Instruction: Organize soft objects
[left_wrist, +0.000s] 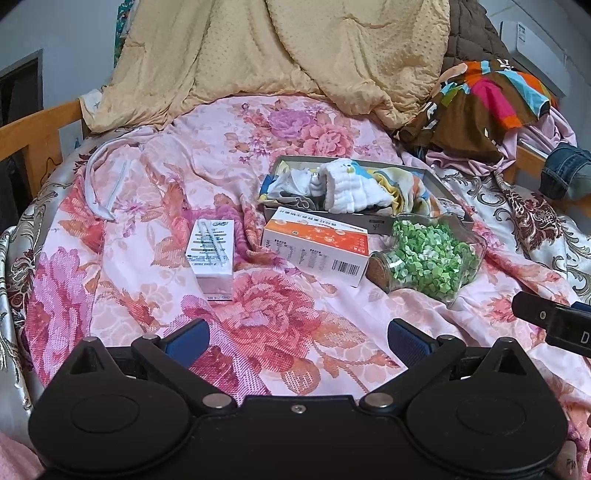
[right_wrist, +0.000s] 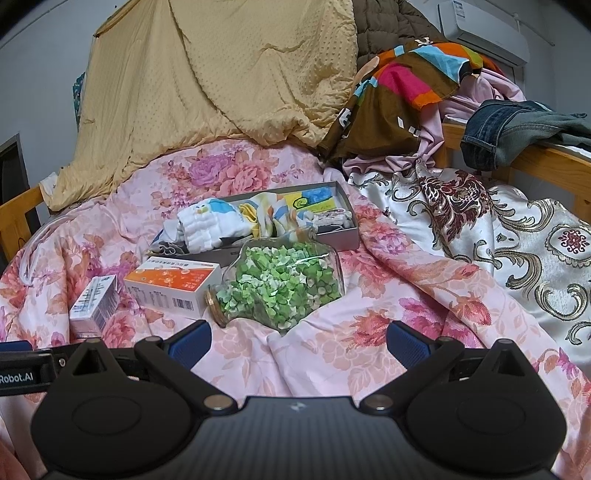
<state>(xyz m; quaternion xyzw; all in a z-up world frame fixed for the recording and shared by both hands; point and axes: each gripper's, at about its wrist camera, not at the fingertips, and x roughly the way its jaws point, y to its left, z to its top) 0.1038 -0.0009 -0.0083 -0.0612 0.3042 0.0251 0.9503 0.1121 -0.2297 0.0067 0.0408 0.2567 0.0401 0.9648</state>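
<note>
Both grippers, left (left_wrist: 298, 338) and right (right_wrist: 298, 338), hover level, jaws spread.

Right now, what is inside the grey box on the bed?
The grey box holds a folded white cloth, a striped colourful cloth and a yellow-green item. Anything under these cloths is covered, so I cannot see it.

Glass jar (left_wrist: 428, 254) of green bits beside orange box (left_wrist: 317, 247); white carton (left_wrist: 212, 254) apart.

I see a wooden bed frame (right_wrist: 546, 166) against pale grey walls (right_wrist: 44, 74), a white wall-mounted air conditioner (right_wrist: 484, 26) at upper right, under soft even light.
</note>
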